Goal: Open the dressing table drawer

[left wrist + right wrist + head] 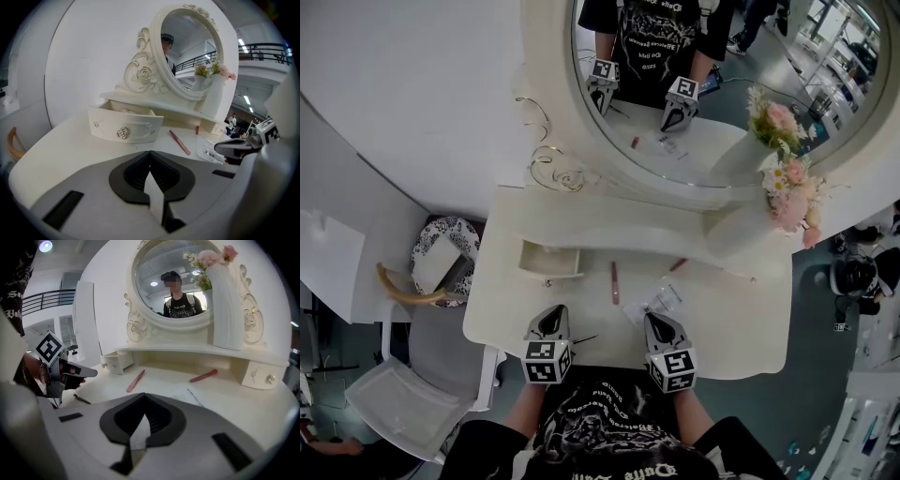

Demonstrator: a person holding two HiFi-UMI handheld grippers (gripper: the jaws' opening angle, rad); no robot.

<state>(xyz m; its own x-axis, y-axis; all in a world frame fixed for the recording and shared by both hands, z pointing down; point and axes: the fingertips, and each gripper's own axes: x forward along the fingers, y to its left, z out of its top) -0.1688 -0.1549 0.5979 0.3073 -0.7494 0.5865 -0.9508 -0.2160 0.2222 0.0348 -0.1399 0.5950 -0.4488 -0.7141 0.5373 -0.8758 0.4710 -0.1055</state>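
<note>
The white dressing table (750, 328) has a small left drawer (551, 260) that stands pulled out from under the mirror shelf. In the left gripper view the drawer's front (125, 126) with its rose knob (123, 133) faces me, a short way beyond the jaws. My left gripper (549, 323) hovers over the table's front edge, shut and empty, its tips closed together (150, 152). Beside it, my right gripper (661, 328) is also shut with nothing in it (143, 394). The right drawer (262, 376) is closed.
A pink pen (614, 281), a red lipstick (678, 265), a clear packet (656, 302) and a dark hair clip (581, 339) lie on the tabletop. A white vase of flowers (787, 187) stands at the right of the oval mirror (694, 84). A chair (422, 375) stands at the left.
</note>
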